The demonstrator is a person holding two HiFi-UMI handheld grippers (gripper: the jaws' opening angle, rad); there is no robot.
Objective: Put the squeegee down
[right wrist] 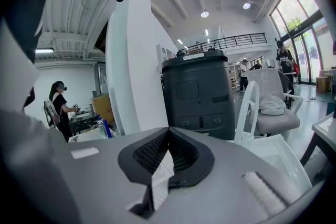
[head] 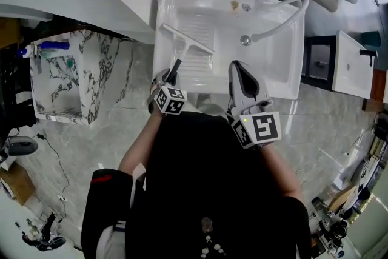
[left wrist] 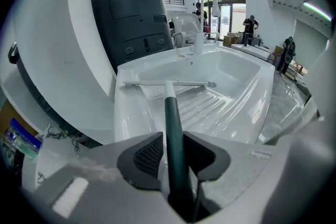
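White sink point(head: 270, 67) below me: the squeegee point(head: 185, 39) lies on its ridged drainboard, handle between my left gripper's point(head: 171, 73) slightly parted fingers point(left wrist: 147, 157). My right gripper point(head: 240, 68) hovers over the sink's near edge, fingers point(right wrist: 152, 152) together.

White sink point(head: 276, 73), 1 drain point(head: 245, 40) near center. Squeegee point(head: 187, 39) blade rests on ribbed drainboard point(head: 197, 67) at 9 o'clock, with its dark handle running toward 6 o'clock.
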